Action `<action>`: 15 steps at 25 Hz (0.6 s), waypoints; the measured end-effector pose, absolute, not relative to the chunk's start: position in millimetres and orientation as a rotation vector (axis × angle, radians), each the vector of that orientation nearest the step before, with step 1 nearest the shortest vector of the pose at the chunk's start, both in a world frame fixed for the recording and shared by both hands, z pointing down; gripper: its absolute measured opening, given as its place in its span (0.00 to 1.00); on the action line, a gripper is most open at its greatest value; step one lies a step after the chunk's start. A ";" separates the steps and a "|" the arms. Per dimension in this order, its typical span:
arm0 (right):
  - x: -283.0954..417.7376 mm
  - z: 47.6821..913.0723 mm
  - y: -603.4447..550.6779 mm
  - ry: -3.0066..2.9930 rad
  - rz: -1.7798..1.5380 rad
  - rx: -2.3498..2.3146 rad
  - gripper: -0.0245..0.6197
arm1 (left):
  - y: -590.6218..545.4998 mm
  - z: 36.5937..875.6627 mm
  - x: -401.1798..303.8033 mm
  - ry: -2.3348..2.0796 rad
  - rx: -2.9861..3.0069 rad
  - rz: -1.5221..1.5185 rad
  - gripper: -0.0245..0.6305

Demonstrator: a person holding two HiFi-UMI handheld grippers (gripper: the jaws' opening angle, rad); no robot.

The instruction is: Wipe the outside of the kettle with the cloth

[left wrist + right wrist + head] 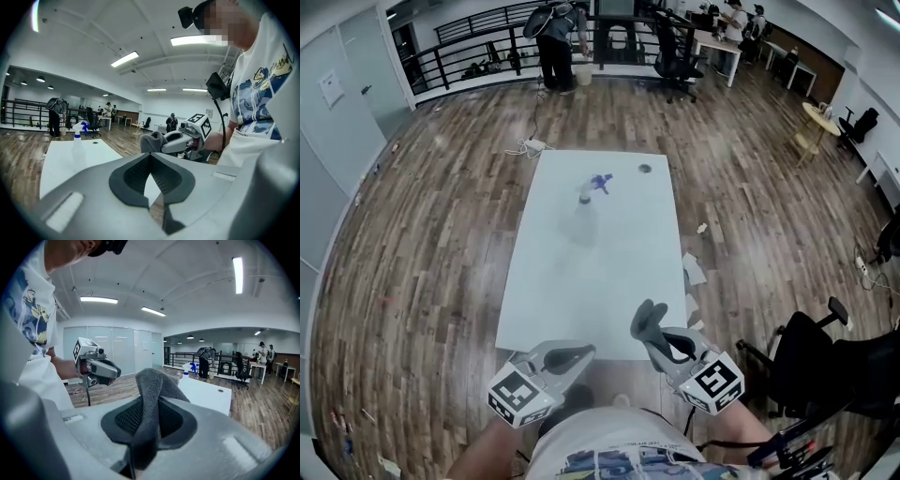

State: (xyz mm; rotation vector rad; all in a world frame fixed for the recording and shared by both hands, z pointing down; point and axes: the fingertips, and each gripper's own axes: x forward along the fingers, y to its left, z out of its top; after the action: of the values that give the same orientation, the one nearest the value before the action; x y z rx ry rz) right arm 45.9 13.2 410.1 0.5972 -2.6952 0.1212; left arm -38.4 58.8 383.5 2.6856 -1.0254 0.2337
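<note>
My right claw (146,423) is clamped on the cloth (154,385). My left claw (150,178) is shut and empty. No kettle shows ahead of them. The loose cloth could slip out if I swing fast.

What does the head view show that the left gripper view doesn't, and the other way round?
Head view only: the table's whole outline, paper scraps on the floor and a black chair.

Left gripper view only: ceiling lights, and the left tool close up, jaws shut with nothing between them.

Both: the spray bottle on the table, the right tool holding the grey cloth, and a person by the railing. Neither shows a kettle.
</note>
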 end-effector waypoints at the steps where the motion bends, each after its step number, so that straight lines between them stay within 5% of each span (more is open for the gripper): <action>1: 47.8 410.0 16.5 -2.698 0.116 0.594 0.15 | 62.2 384.4 -36.0 -1.029 2.682 0.234 0.04; 15: 59.2 415.6 46.5 -2.702 0.115 0.529 0.15 | 90.1 394.0 -7.7 -1.035 2.641 0.250 0.04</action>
State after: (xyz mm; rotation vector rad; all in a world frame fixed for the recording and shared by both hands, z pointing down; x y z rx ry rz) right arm 59.2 46.5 415.6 0.5286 -2.7020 0.1152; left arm -7.7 90.1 394.0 2.6410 -1.0351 0.2501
